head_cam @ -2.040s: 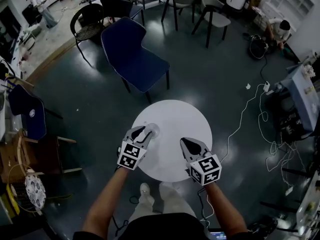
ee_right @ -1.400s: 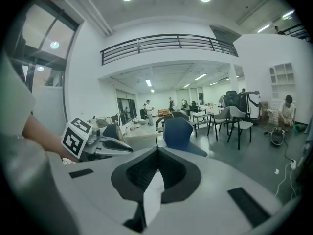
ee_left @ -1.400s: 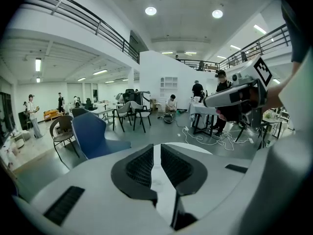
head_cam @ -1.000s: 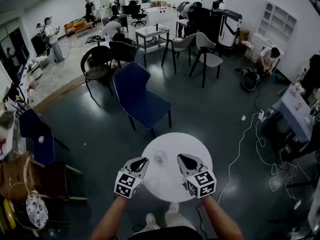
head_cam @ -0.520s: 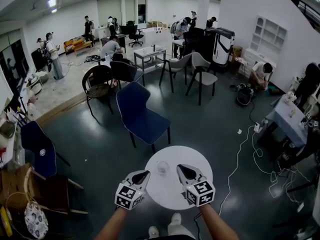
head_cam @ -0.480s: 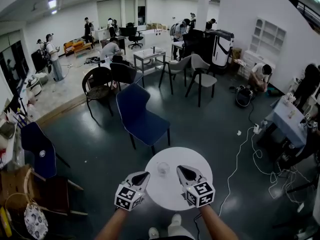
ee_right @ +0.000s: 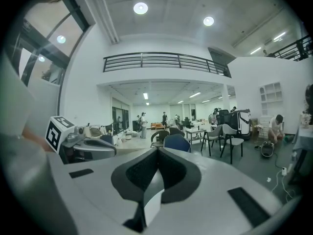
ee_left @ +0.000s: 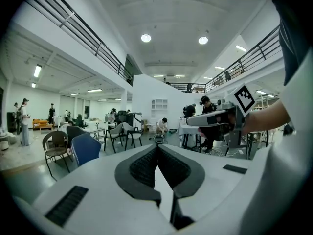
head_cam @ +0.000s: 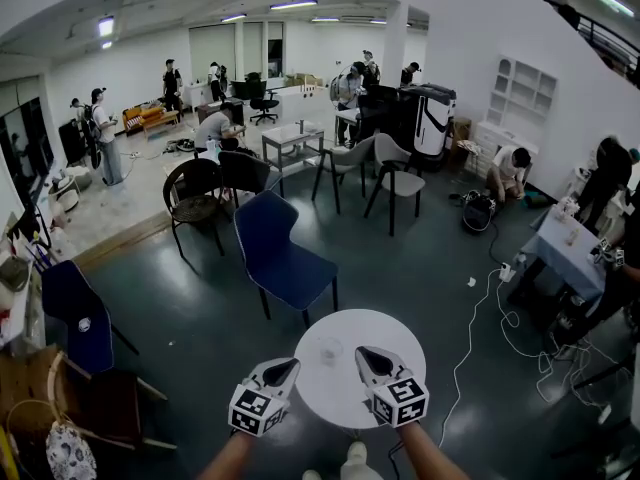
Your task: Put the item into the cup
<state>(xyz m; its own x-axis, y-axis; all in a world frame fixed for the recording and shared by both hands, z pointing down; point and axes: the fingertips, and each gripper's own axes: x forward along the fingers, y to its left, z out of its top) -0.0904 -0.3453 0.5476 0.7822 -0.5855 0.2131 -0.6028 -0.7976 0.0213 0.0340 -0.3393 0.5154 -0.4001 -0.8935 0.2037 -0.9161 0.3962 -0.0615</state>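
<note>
A small clear cup [head_cam: 329,349] stands upright on the round white table [head_cam: 380,393], left of its middle. Whether anything lies inside the cup is too small to tell. My left gripper [head_cam: 288,367] hovers over the table's near left edge, short of the cup and apart from it. In its own view the left gripper [ee_left: 157,147] has its pads pressed together with nothing between them. My right gripper [head_cam: 363,353] hangs just right of the cup without touching it. In its own view the right gripper [ee_right: 157,150] is shut and empty too. Both point out level over the room.
A blue chair [head_cam: 275,253] stands just beyond the table. More chairs [head_cam: 195,193] and tables fill the room behind. A white cable [head_cam: 470,338] runs over the dark floor at the right. Several people stand or crouch far off.
Both grippers drew back from the cup toward me and rose. The left gripper left the cup's rim and its jaws closed. The head view tilted up, showing more of the room.
</note>
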